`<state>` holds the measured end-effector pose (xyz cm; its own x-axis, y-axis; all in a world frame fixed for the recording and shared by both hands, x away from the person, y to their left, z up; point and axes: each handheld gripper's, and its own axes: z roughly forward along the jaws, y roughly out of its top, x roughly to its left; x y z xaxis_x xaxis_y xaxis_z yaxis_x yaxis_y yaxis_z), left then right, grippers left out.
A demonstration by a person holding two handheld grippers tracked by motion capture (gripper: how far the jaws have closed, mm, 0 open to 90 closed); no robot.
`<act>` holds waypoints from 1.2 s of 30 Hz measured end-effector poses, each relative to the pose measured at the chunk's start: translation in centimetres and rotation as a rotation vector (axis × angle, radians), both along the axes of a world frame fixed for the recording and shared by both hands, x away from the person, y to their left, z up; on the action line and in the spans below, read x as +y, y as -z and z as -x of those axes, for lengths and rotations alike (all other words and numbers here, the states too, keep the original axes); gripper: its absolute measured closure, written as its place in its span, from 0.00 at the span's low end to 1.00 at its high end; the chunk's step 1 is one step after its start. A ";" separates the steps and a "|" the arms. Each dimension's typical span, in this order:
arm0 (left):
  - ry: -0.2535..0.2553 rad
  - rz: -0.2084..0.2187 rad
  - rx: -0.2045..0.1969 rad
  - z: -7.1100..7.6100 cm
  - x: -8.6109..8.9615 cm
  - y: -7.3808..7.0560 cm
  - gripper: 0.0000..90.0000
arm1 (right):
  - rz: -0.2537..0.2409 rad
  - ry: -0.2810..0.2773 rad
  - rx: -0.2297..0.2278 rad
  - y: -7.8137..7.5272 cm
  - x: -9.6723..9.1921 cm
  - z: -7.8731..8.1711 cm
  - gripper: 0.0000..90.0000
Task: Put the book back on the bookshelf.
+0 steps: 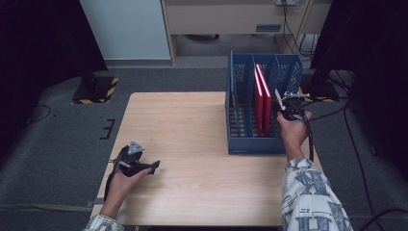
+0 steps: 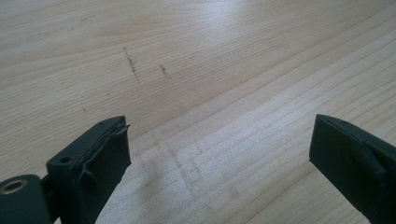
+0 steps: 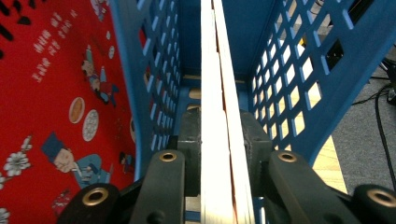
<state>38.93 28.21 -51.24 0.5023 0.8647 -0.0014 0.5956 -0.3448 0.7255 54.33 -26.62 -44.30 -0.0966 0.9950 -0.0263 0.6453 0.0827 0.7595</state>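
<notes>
A blue slotted crate (image 1: 252,144) stands on the right side of the wooden table (image 1: 192,139). Two red books (image 1: 262,101) stand upright in its middle compartment; the red cover (image 3: 56,116) has cartoon figures on it. My right gripper (image 1: 283,109) holds a thin book (image 1: 278,97) on edge in the rightmost compartment. In the right gripper view the book's white page edges (image 3: 215,84) run between both pads, and the right gripper (image 3: 217,128) is shut on it. My left gripper (image 1: 153,167) rests on the table at the near left, open, and nothing lies between the jaws of the left gripper (image 2: 219,140).
The crate's perforated wall (image 3: 299,70) and its inner divider (image 3: 149,79) stand close on either side of the held book. The crate's left compartment (image 1: 236,110) holds nothing. Bare tabletop (image 2: 187,56) lies ahead of the left jaws. Black stands and cables lie on the floor around the table.
</notes>
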 end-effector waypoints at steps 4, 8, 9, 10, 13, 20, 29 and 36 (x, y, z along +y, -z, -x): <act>0.003 -0.002 -0.001 0.0 0.0 0.0 0.05 | 0.002 -0.009 0.000 -0.3 0.2 0.2 0.77; 0.002 -0.002 -0.001 0.0 0.0 -0.1 0.05 | -0.005 -0.020 0.001 -0.4 0.2 0.4 0.77; 0.002 -0.002 -0.001 0.0 0.0 -0.1 0.05 | -0.007 -0.020 0.000 -0.4 0.3 0.5 0.77; 0.002 -0.002 -0.002 0.0 0.0 -0.1 0.05 | -0.002 -0.023 -0.001 -0.4 0.4 0.6 0.77; -0.002 0.003 -0.004 0.0 0.0 -0.1 0.05 | 0.005 -0.030 0.000 -0.4 0.7 0.8 0.76; -0.003 0.007 -0.007 0.1 0.1 -0.2 0.05 | 0.023 -0.048 -0.003 -0.8 1.3 1.3 0.74; 0.001 0.005 -0.010 0.1 0.0 -0.4 0.05 | 0.019 -0.065 0.005 -0.9 1.2 2.3 0.72; -0.001 0.009 -0.010 0.2 0.0 -0.4 0.05 | 0.017 -0.068 0.000 -0.9 1.2 2.6 0.69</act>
